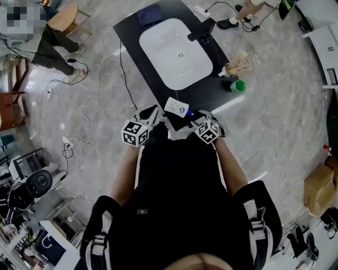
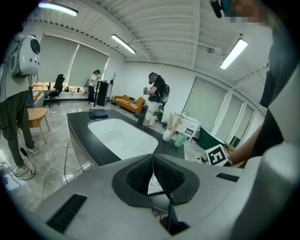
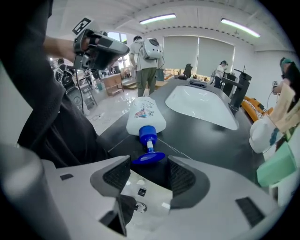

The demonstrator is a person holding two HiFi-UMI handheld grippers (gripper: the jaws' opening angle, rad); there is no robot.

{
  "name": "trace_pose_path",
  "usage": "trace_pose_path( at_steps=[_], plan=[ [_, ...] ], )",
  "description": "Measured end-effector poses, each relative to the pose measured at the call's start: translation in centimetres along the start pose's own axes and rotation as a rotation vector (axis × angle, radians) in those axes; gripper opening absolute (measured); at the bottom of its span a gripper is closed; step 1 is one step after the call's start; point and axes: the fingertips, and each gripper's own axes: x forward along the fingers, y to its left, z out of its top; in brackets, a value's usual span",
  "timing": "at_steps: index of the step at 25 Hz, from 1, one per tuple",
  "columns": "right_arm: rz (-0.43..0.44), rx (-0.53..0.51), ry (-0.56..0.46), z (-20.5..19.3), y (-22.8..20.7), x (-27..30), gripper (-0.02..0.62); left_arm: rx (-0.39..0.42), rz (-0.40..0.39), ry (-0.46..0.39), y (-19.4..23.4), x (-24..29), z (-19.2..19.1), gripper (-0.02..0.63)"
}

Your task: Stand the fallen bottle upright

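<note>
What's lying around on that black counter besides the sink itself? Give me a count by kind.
Bottles: 1, the white pump bottle, on its side
Cups: 2, the green cup and the white cup
Folded cloths: 1, the dark cloth
Taps: 1, the black tap
Total: 5

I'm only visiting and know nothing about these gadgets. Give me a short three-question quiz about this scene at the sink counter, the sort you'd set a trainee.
1. True or false: the bottle stands upright on the black counter.
2. Which one has its jaws apart? A) the left gripper B) the right gripper
3. Fill in the blank: the bottle's pump top, which points towards the right gripper, is coloured ____.

Key
1. False. It lies on its side.
2. B. The left gripper's jaws are together.
3. Blue.
</note>
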Motion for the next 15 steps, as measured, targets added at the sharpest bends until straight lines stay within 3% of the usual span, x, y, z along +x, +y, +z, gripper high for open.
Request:
trace_pose_path(
  at_steps=[9, 15],
  plan=[
    [0.031, -0.008, -0.041, 0.2, -0.1, -0.1, 0.282, -0.011, 0.017, 0.008, -1.4, -0.8, -1.0, 0.015],
    [0.035, 0.066, -0.079, 0.3, -0.2, 0.0, 0.252, -0.01, 0.021, 0.012, -1.5, -0.9, -1.2, 0.015]
  ],
)
